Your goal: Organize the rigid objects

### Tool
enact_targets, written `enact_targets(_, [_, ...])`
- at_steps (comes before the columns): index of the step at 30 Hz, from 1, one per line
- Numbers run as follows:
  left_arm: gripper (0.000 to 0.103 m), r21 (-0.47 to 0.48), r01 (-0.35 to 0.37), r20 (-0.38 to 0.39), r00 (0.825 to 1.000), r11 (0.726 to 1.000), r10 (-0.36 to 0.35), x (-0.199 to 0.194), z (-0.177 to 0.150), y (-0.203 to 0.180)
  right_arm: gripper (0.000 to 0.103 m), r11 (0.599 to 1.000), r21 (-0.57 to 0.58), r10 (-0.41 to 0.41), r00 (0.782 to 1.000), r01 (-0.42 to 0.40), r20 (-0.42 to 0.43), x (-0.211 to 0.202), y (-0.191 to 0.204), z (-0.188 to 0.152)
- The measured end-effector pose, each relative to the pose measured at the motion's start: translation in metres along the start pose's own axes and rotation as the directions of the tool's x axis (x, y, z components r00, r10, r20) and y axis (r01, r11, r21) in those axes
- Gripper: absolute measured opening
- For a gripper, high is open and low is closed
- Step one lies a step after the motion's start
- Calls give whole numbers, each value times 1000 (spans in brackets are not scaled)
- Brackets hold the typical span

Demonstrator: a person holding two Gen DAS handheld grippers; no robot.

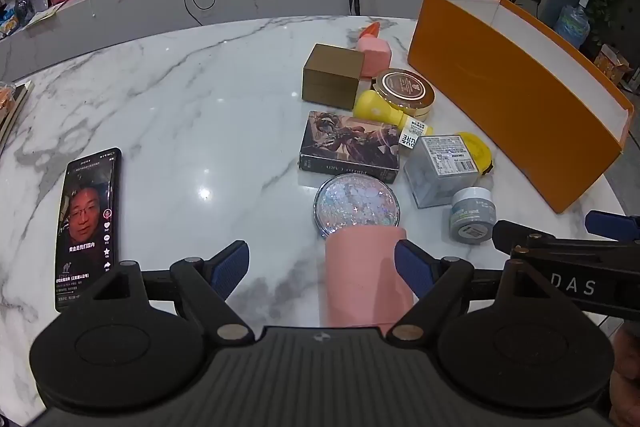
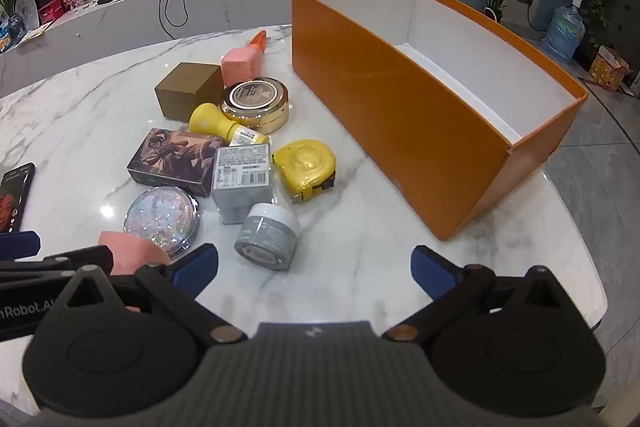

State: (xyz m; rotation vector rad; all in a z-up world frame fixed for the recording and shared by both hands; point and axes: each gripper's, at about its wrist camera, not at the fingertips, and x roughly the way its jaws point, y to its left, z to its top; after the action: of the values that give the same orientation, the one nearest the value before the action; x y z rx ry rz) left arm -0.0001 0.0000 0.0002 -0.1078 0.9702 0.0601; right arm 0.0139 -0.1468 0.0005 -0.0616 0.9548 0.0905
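A heap of small items lies on the marble table (image 1: 180, 99): a brown box (image 1: 332, 75), a gold round tin (image 2: 256, 101), a yellow bottle (image 2: 210, 123), an illustrated card box (image 1: 350, 145), a glitter compact (image 1: 356, 205), a labelled clear cube (image 2: 242, 179), a yellow tape measure (image 2: 306, 167) and a grey jar (image 2: 268, 239). The open orange box (image 2: 400, 115) stands to their right, its white inside showing nothing. My left gripper (image 1: 320, 251) is open; a pink cylinder (image 1: 360, 279) lies between its fingers, close to the right one. My right gripper (image 2: 314, 253) is open over bare marble, just right of the jar.
A lit phone (image 1: 88, 227) lies at the table's left. A pink faceted piece with an orange tip (image 2: 242, 61) sits behind the heap. The table edge curves away on the right, past the orange box. A low marble counter with clutter runs behind.
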Motion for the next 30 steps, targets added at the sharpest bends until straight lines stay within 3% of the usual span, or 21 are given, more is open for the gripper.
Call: enact_targets(30, [97, 4, -4, 6, 1000, 1000, 4, -1, 0, -1, 100, 1000, 1, 1, 1000, -1, 1, 2, 0, 1])
